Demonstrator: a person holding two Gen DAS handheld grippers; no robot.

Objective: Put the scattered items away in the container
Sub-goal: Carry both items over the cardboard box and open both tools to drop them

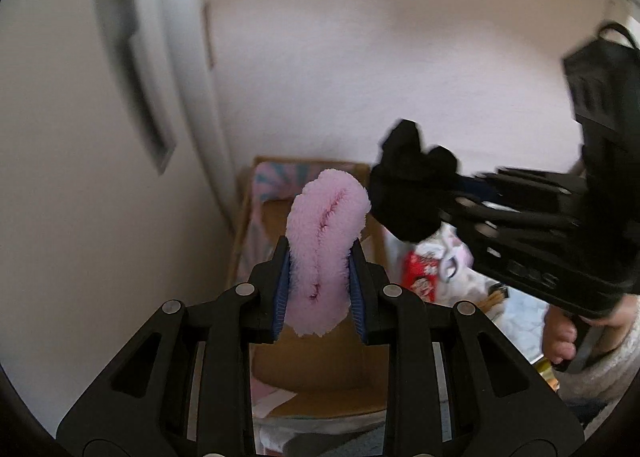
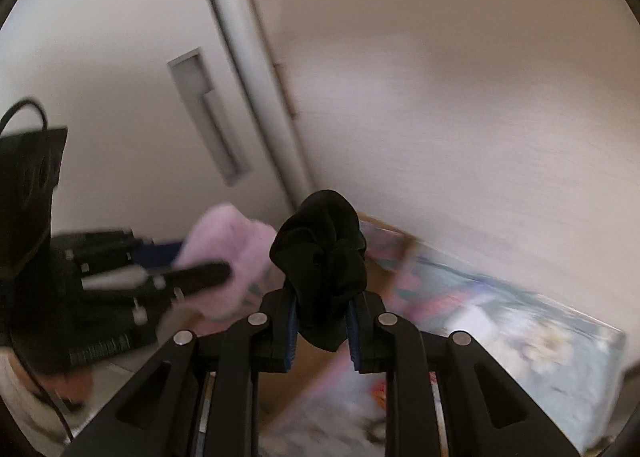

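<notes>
Box point(image 2: 404, 241) contents blurred (unreadable).

Cardboard box point(image 1: 320, 357) opening at lower center is unobstructed; right gripper point(image 1: 404, 193) crowds its right side, wall point(image 1: 100, 257) its left.

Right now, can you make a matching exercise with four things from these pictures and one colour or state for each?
Things:
1. pink sock
2. black sock
3. box
4. red packet

States:
A. lies to the right of the box
B. clamped in the right gripper
C. open cardboard, against the wall
D. clamped in the left gripper

Pairs: 1-D, 2-B, 3-C, 4-A
</notes>
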